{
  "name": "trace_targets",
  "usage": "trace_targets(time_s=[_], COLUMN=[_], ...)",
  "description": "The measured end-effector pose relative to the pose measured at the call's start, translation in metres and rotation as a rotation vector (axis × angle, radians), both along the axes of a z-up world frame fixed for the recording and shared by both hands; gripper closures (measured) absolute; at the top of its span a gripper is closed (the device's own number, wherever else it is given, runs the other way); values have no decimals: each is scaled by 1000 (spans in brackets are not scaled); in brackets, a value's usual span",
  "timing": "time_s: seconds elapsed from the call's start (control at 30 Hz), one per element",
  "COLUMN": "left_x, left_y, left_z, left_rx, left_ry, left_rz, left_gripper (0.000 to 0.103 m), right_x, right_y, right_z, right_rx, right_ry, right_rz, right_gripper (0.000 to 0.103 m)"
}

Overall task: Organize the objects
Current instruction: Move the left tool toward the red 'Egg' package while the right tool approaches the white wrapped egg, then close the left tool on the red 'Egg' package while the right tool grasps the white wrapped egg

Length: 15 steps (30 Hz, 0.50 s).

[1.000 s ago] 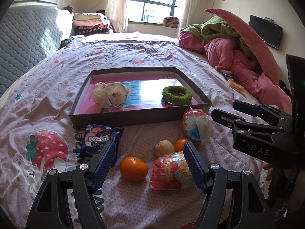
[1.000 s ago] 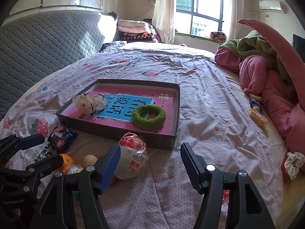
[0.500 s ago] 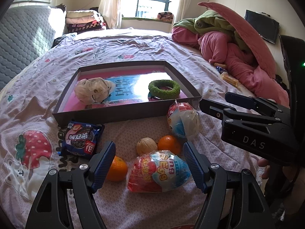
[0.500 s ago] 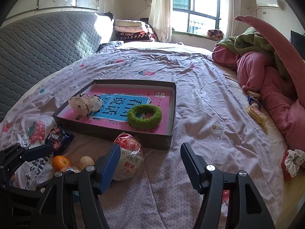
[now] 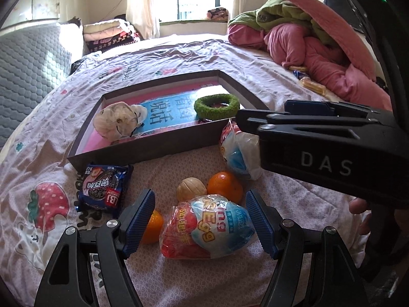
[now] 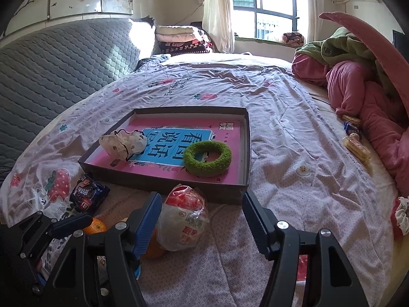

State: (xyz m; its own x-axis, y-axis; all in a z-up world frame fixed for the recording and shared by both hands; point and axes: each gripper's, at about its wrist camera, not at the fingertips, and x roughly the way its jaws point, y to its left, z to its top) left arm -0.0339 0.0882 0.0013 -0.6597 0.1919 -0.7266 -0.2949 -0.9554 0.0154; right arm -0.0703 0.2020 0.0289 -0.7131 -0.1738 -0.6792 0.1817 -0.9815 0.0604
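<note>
My left gripper (image 5: 200,217) is open, with a red and blue toy egg packet (image 5: 207,230) lying on the bedspread between its fingers; a gap shows on the left side. Around the packet lie two oranges (image 5: 225,186), a walnut (image 5: 191,188) and a blue cookie packet (image 5: 102,192). My right gripper (image 6: 200,207) is open too, and a second egg packet (image 6: 184,220) rests by its left finger. Behind stands a shallow dark tray (image 6: 163,181) holding a green ring (image 6: 207,158) and a spotted cloth pouch (image 6: 122,143).
A heap of pink and green bedding (image 5: 319,46) fills the right side of the bed, with snack packets (image 6: 355,143) at its foot. A grey quilted headboard (image 6: 64,64) runs along the left. Folded blankets (image 6: 179,38) sit at the far end.
My left gripper has moved forward and down, so the egg packet now lies between its fingers, and its view has rolled. The right gripper has barely shifted.
</note>
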Motion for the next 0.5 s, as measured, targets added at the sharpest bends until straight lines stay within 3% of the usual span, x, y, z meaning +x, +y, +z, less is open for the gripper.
trace_targets(time_s=[0.5], left_x=[-6], left_y=[3], left_z=[-14], left_rx=[-40], left_ry=[-52], left_rz=[-63], left_gripper=[28], right_x=[-26], right_y=[-6], right_z=[-32], right_rx=[-41], right_ry=[-151], right_rz=[-5], right_gripper=[35])
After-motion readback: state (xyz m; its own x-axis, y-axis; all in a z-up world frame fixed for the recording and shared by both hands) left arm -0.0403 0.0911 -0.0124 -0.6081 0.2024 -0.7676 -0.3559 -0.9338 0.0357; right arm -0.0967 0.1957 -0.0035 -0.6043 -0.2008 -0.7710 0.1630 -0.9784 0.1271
